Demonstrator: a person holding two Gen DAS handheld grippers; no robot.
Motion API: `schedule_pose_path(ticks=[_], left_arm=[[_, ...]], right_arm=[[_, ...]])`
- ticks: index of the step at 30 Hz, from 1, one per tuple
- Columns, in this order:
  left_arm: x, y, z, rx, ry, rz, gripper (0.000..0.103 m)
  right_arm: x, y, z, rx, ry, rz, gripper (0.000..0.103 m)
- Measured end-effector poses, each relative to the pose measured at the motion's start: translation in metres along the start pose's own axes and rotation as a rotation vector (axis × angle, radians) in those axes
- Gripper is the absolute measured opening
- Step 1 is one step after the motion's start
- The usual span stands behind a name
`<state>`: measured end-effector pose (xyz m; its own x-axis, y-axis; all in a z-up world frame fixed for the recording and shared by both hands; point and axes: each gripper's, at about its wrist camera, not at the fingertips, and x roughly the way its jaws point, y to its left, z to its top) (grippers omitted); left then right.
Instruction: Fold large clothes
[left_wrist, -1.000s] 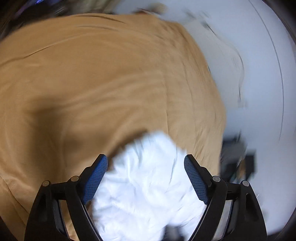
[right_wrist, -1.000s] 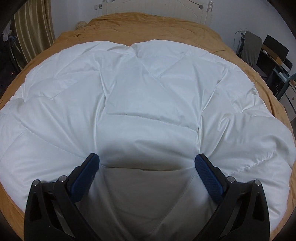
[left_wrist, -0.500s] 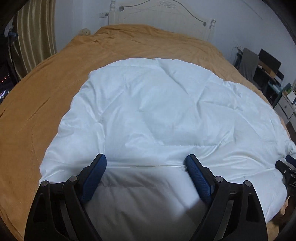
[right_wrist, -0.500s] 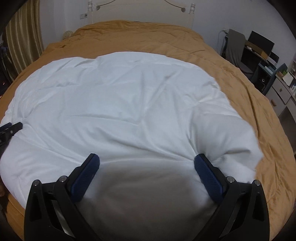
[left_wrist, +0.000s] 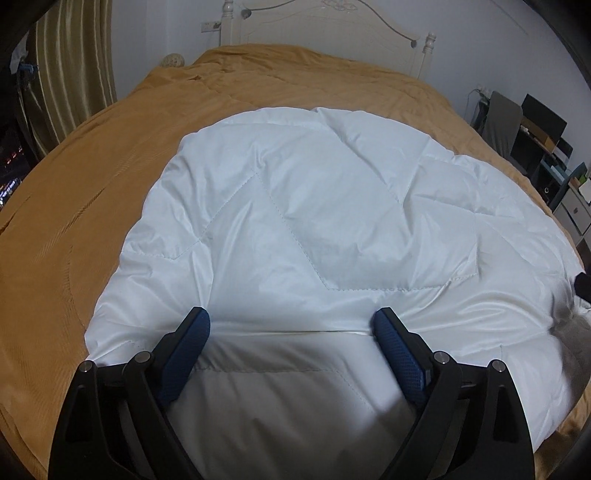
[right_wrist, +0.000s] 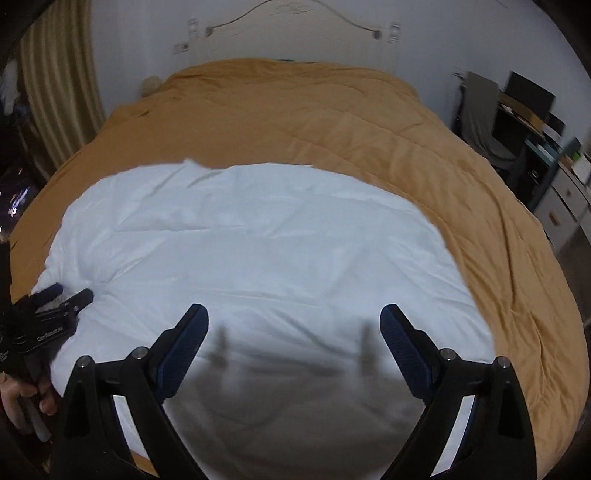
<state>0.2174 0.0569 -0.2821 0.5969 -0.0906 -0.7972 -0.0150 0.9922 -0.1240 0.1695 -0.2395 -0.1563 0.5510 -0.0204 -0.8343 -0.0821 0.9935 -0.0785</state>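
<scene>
White quilted duvet (left_wrist: 314, 229) lies spread across the near half of the bed, on top of an ochre bedspread (left_wrist: 92, 206) that covers the rest of the mattress up to the far end. Diamond-pattern stitching shows on the duvet's top surface, and a folded edge runs straight across between the two blue pads in the left wrist view. The left gripper (left_wrist: 291, 330) hangs low over the near left part of the duvet, jaws spread wide with nothing clamped between them; the fabric lies under and between the pads. The right gripper (right_wrist: 294, 325) hovers above the near right part of the same duvet (right_wrist: 258, 236), jaws likewise wide apart and empty, its shadow falling on the cloth below. That view is somewhat blurred. At its left edge the left gripper (right_wrist: 62, 295) appears, held in a bare hand (right_wrist: 22, 398). A cream headboard (left_wrist: 332, 22) stands at the far end, striped curtains (left_wrist: 74, 62) hang far left, and a desk with a chair (left_wrist: 502, 122) and dark monitor (left_wrist: 543, 122) sits far right.
</scene>
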Motion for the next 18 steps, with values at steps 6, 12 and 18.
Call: schedule_pose_path(ticks=[6,12,18], left_arm=[[-0.005,0.002,-0.002,0.014,-0.002,-0.026,0.091],[-0.035,0.004,0.037,-0.058,-0.057,-0.100,0.090],[0.013,-0.036,0.103,0.080,-0.002,-0.065,0.091]], right_arm=[[0.086,-0.017,0.002,0.040,0.166,-0.107,0.100],[0.090,-0.046,-0.006,0.131,0.154,-0.127,0.102],[0.089,-0.039,-0.009,0.116,0.142,-0.159,0.102]])
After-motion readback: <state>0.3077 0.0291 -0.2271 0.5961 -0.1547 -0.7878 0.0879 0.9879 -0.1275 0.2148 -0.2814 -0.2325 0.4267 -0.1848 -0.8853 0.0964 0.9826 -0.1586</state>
